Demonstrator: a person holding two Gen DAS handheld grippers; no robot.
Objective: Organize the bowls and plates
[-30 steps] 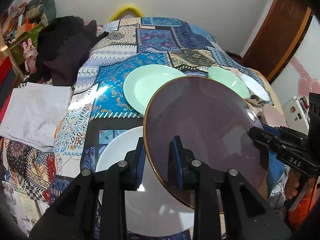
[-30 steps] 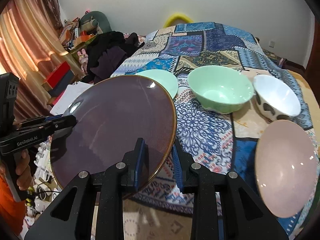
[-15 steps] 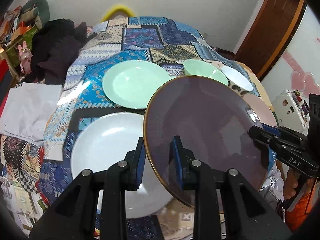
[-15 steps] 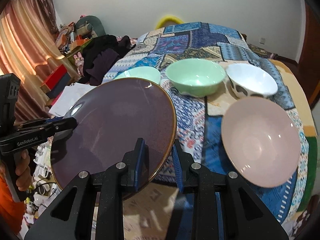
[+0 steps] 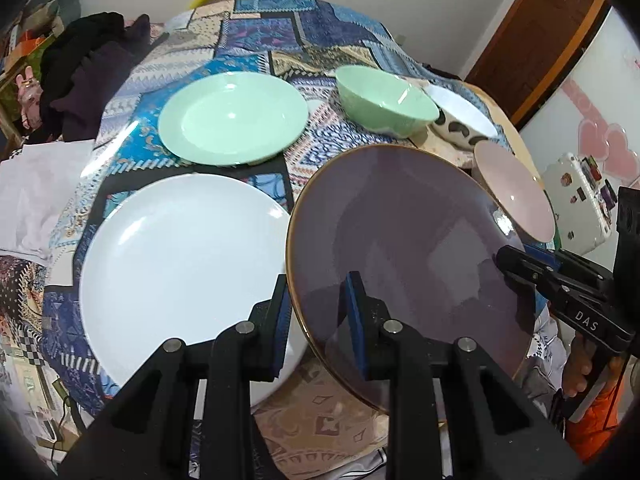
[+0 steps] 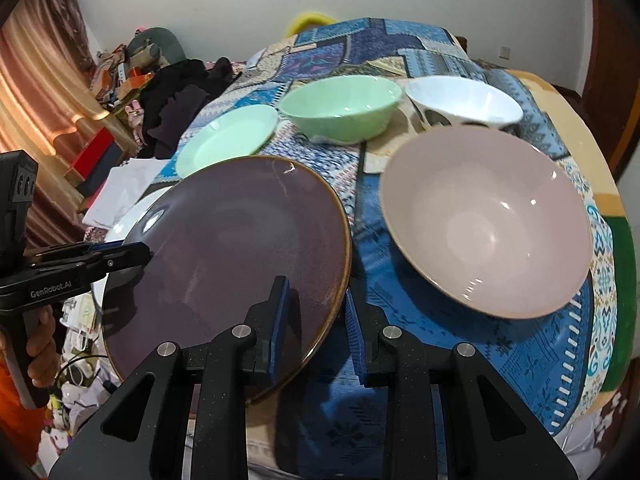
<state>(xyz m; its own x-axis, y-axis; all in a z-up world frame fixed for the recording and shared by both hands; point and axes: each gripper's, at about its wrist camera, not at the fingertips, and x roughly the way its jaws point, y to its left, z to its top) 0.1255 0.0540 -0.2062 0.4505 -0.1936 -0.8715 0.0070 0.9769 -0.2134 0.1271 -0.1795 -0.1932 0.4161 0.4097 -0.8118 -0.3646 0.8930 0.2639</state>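
Note:
Both grippers hold one large dark purple plate [image 5: 408,248] with a gold rim above the table's near edge. My left gripper [image 5: 320,312] is shut on its left rim. My right gripper [image 6: 316,312] is shut on the opposite rim of the plate [image 6: 224,256]. On the patchwork cloth lie a white plate [image 5: 176,264], a green plate [image 5: 232,118], a green bowl [image 6: 340,106], a white spotted bowl [image 6: 464,102] and a pink bowl [image 6: 484,220].
Dark clothes [image 5: 88,76] are heaped at the table's far left. White papers [image 5: 36,192] lie left of the table. A white box [image 5: 580,196] stands at the right. A wooden door [image 5: 536,40] is at the back right.
Both grippers and the purple plate have moved back toward the near edge and lower. The white plate and the pink bowl now show more fully.

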